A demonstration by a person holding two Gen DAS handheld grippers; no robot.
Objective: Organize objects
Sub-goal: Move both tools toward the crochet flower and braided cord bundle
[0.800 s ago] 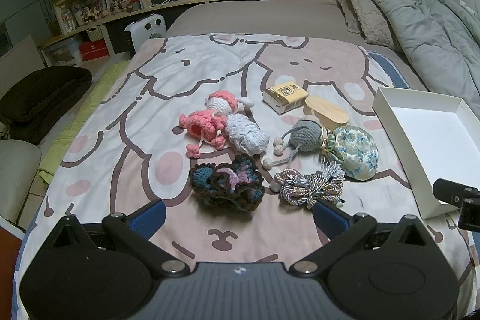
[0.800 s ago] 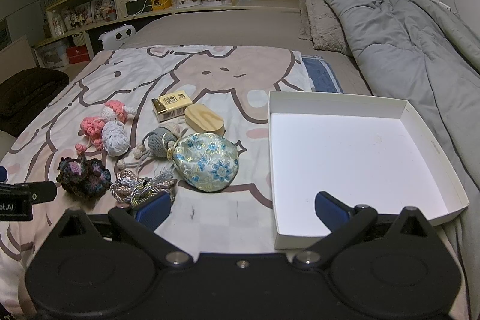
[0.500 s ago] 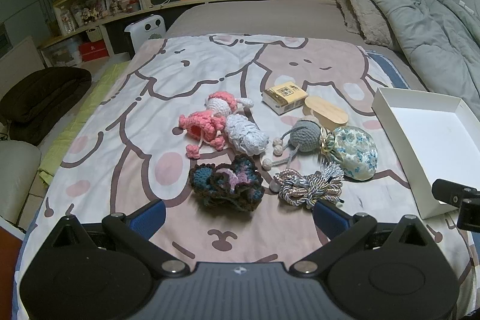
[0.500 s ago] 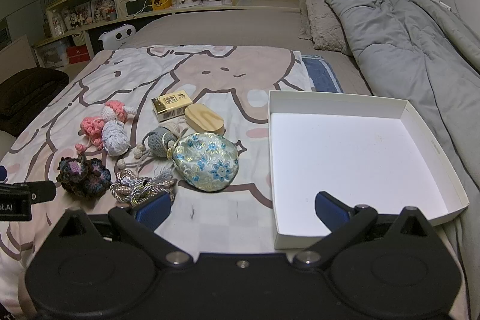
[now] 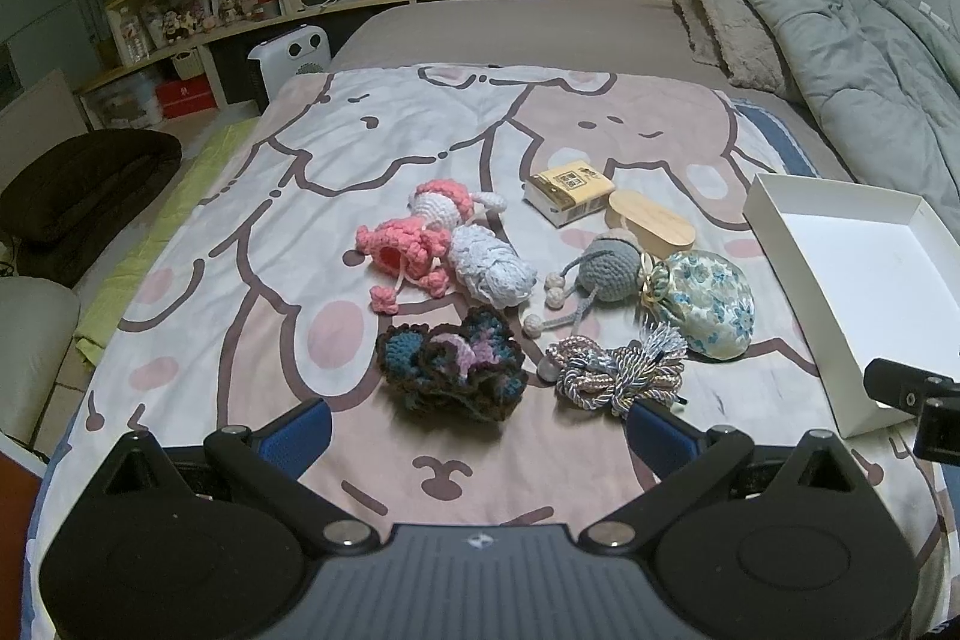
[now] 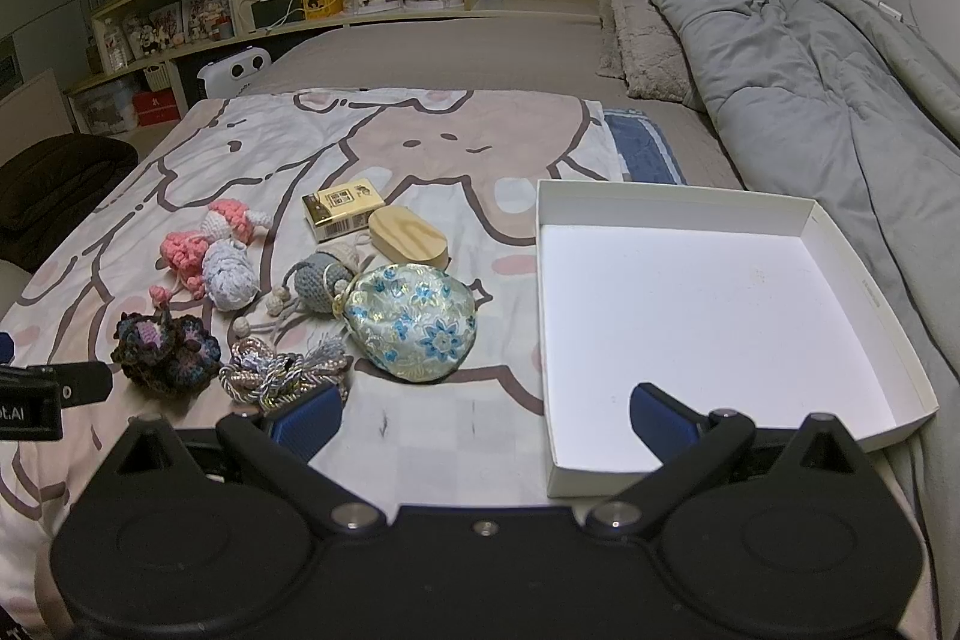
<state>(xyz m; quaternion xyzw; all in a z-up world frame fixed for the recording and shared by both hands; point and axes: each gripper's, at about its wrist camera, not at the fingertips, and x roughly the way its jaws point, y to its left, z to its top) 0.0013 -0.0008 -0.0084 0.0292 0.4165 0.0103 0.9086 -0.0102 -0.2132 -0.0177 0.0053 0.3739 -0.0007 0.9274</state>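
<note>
Objects for sorting lay in a loose cluster on the cartoon-print blanket (image 5: 252,244), left of a shallow white box (image 6: 708,304) that sat empty with its open side up, probably the place meant to receive them. At the near edge of the cluster were a dark crocheted piece (image 5: 450,370) and, just right of it, a coil of braided cord (image 5: 618,370). Farther back lay a pink crocheted toy (image 5: 408,250) touching a pale yarn bundle (image 5: 492,268), with a pink-and-white crocheted toy (image 5: 444,202) just beyond. To the right, a grey crocheted ball (image 5: 612,268) pressed against a floral pouch (image 6: 414,322), and behind them a small yellow carton (image 6: 342,208) sat beside an oval wooden block (image 6: 408,238).

The left gripper (image 5: 477,430) hovered released, jaws spread wide with nothing between them, tilted down over the near edge of the blanket just short of the dark crocheted piece and the cord. The right gripper (image 6: 483,418) was likewise slack and empty, angled down with its right finger over the near part of the box and its left finger near the cord. Nothing had yet gone into the box, so the sorting seemed not begun; each hand appeared poised toward its own side, left for the pile, right for the box.
</note>
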